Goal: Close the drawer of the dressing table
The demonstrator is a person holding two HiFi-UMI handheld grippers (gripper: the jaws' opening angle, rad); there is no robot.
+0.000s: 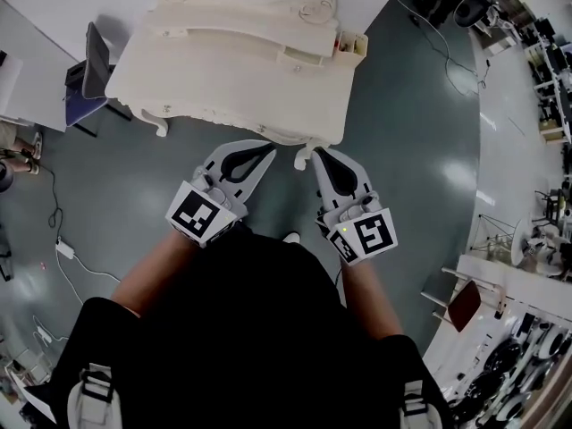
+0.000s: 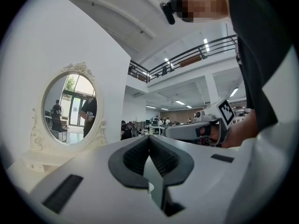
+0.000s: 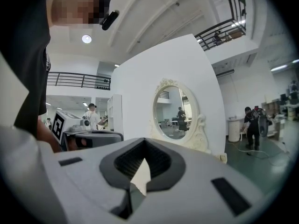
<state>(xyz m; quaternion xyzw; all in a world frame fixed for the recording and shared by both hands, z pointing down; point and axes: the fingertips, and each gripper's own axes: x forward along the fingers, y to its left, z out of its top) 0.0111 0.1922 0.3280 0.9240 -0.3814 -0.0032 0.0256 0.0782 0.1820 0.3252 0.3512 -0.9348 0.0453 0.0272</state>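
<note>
The drawer itself does not show. From the head view the table (image 1: 223,70) is seen from above, and its top covers whatever sits under the near edge. No drawer front juts out past that edge, so I cannot tell how far out it stands, or whether it is out at all. A small open box (image 1: 352,43) with reddish things in it sits at the right end of the rear shelf. It could be a little drawer pulled out, but I cannot say.

My guess is a light, stiff wooden drawer that slides easily. The carved white finish looks easy to chip, and the table stands on thin legs, so a hard shove might shift it. I would press flat on the middle of the drawer front rather than pinch a knob. An off-centre push could jam it askew.

The left gripper (image 1: 266,149) and right gripper (image 1: 317,154) point level at the near edge, just short of it. The right tip is near a curved leg (image 1: 304,157). Both have their jaws closed tip to tip with nothing between them, which suits pushing.

The oval mirror (image 2: 69,107) rises behind the top. A chair (image 1: 94,56) stands at the left.
</note>
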